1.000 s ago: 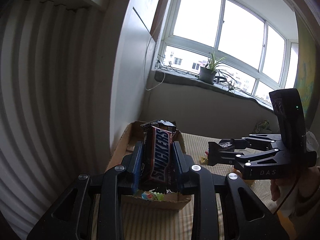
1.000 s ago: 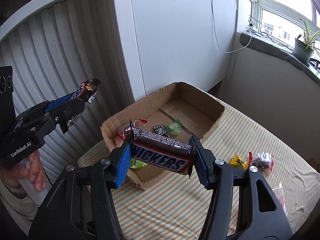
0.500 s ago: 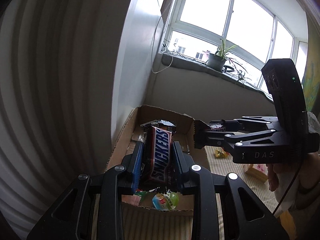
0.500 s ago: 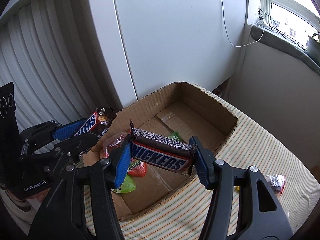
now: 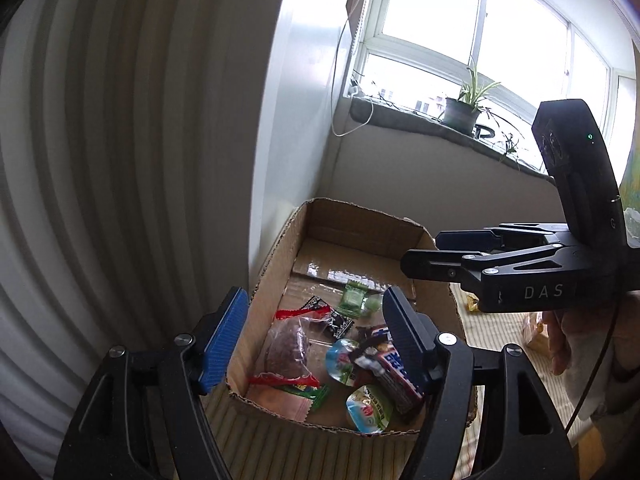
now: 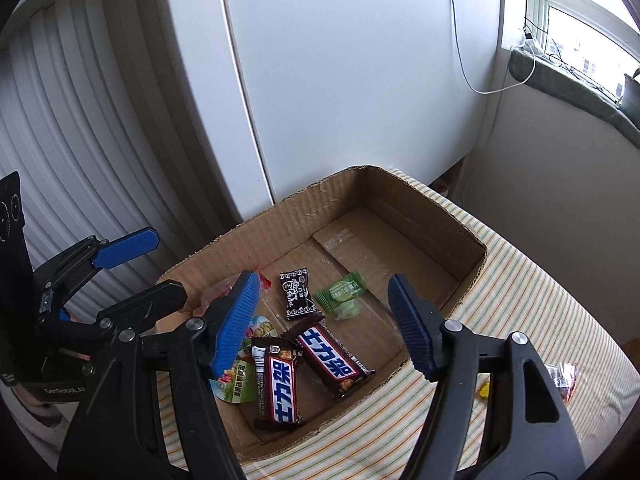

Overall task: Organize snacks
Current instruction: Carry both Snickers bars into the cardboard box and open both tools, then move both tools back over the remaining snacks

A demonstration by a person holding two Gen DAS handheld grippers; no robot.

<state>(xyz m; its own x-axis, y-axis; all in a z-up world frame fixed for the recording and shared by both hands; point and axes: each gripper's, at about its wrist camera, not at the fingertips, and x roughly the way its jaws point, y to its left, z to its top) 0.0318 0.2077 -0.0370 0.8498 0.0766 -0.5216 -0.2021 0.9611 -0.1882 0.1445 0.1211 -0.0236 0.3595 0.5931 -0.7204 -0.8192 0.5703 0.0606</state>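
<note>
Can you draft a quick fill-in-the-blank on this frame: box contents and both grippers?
1. Two Snickers bars lie inside the ____ box.
2. The right gripper, jaws just opened, holds ____.
3. The left gripper hangs over the box with its jaws ____.
4. The tablecloth under the box is ____.

Missing: cardboard; nothing; open; striped

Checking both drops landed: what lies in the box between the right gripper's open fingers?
In the right wrist view, two Snickers bars lie in the cardboard box between them.

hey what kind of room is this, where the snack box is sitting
Probably a room in a home: a potted plant on the windowsill, a striped cloth under the cardboard box of snacks.
</note>
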